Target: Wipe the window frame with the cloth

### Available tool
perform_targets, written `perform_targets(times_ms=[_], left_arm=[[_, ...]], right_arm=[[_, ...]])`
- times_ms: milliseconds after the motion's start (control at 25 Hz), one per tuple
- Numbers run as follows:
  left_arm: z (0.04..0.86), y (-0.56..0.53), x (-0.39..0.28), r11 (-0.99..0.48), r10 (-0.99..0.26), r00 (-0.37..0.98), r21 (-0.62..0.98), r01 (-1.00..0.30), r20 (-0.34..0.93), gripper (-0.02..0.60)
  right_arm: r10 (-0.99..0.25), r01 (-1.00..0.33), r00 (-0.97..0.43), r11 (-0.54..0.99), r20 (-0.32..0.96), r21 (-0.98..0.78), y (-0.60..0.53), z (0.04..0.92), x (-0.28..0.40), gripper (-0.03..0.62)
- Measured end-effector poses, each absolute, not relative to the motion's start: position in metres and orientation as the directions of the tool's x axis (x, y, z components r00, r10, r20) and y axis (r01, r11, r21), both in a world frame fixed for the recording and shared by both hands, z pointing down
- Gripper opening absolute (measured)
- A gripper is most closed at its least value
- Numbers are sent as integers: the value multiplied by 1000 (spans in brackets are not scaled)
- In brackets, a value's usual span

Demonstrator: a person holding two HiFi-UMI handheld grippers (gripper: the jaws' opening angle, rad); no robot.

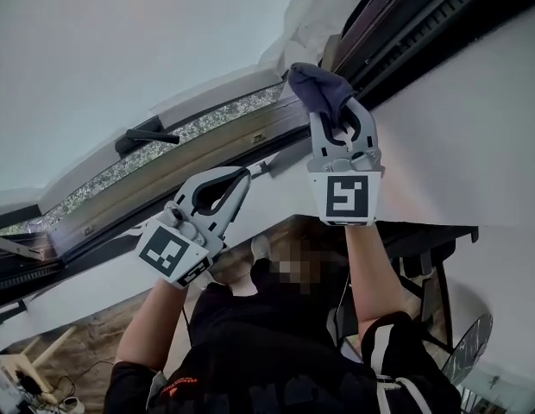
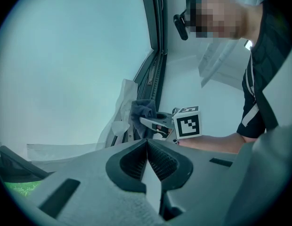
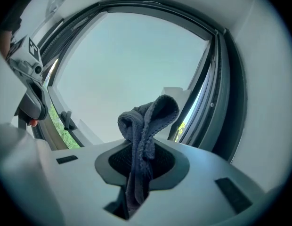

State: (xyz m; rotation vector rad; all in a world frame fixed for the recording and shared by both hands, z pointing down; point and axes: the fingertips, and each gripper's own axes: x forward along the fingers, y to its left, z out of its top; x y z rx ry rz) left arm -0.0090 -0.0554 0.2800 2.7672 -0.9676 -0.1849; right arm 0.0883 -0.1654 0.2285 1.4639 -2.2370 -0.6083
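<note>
A dark blue-grey cloth is bunched in my right gripper, which is shut on it and holds it up against the window frame near the corner. In the right gripper view the cloth sticks up from between the jaws, with the frame's dark edge just beyond. My left gripper hangs lower and to the left, close below the frame, its jaws shut with nothing between them. The left gripper view shows the right gripper and the cloth against the frame.
A black window handle sits on the sash to the left. A white curtain or sheet hangs by the upper corner. A white wall lies to the right. Below are the person's body, a wooden floor and a fan.
</note>
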Motion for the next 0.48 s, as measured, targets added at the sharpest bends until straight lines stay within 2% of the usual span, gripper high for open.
perform_targets(times_ms=[480], left_arm=[[277, -72, -5, -775, -615, 786, 240, -585, -72, 21]], right_arm=[[-939, -682, -338, 287, 58, 673, -181, 203, 95, 58]])
